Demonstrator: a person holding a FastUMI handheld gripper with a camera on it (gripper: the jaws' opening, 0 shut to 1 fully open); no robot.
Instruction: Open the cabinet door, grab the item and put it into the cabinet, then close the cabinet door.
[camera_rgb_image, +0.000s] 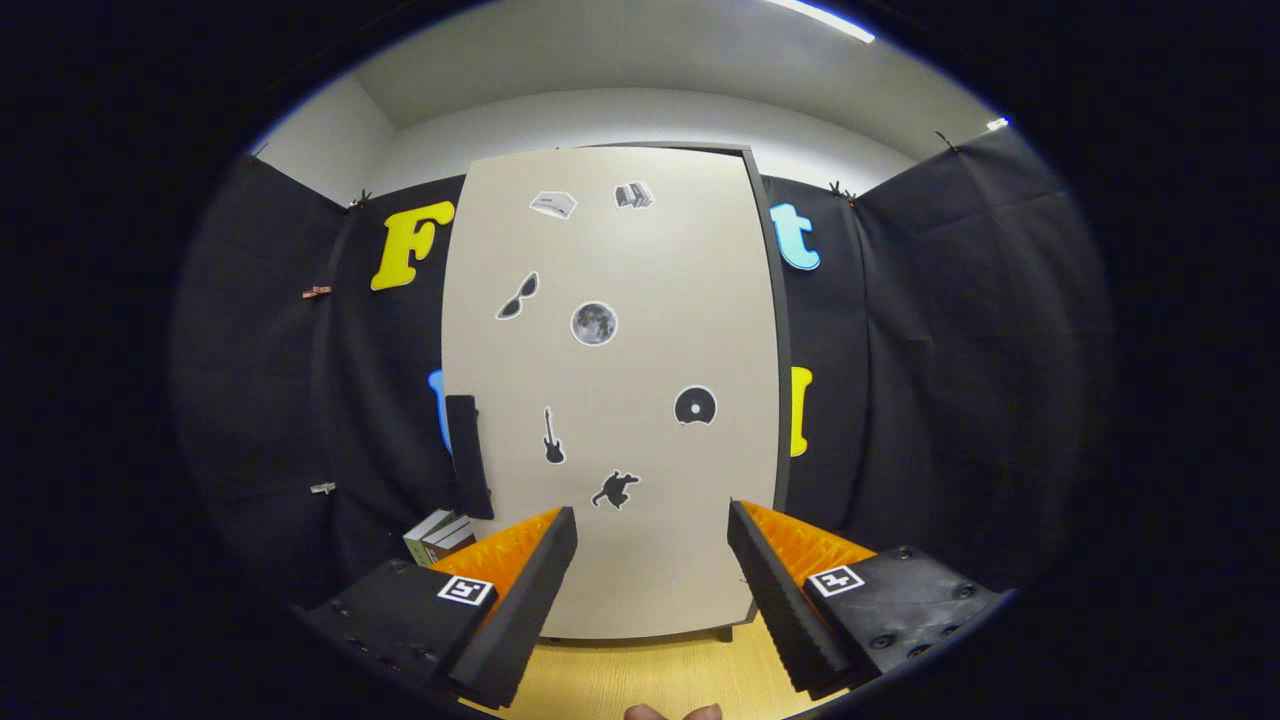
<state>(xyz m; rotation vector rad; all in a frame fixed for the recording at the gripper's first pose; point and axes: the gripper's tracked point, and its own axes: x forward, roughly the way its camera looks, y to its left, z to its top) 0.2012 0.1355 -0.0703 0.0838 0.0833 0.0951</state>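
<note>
The gripper has fingers spread, holding nothing, facing the apparently closed cabinet door.

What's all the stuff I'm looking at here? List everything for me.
cabinet door: one, beige, shut, straight ahead beyond the fingers
stickers: seven, black and grey, scattered over the door
handle: one, black, on the door's left edge
books: small stack, green and brown, left of the cabinet, by the left finger
table: one, light wood, under the cabinet
gripper: one, fingers open, nothing between them
fingertips: person's, just below the gripper
</note>
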